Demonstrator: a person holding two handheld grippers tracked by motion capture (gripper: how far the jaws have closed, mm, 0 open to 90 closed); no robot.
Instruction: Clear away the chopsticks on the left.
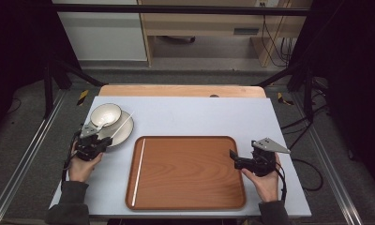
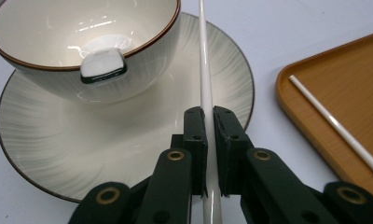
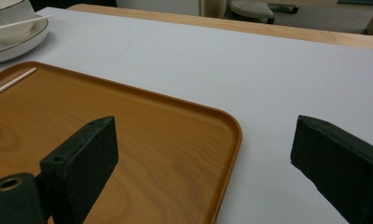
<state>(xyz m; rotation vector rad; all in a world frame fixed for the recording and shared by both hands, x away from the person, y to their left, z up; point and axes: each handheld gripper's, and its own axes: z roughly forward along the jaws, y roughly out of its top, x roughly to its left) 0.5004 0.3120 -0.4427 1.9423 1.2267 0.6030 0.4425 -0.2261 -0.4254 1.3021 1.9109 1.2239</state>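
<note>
A white chopstick (image 2: 204, 56) lies slanted across a pale plate (image 2: 82, 144), and my left gripper (image 2: 210, 114) is shut on its near end. In the high view that gripper (image 1: 106, 140) sits at the plate's front left edge (image 1: 124, 136), the chopstick (image 1: 122, 124) running up to the right. A cream bowl with a brown rim (image 2: 82, 42) stands on the plate's far side. A second white chopstick (image 1: 138, 171) lies along the left side of the wooden tray (image 1: 190, 197). My right gripper (image 1: 232, 158) hovers open at the tray's right edge, nothing between its jaws (image 3: 203, 135).
The tray (image 3: 142, 140) fills the front middle of the light tabletop (image 1: 199, 115). The bowl (image 3: 7, 16) and plate (image 3: 17, 46) stand at the table's left rear. Bare table surface (image 3: 278, 84) stretches behind and right of the tray. Black frame posts flank the table.
</note>
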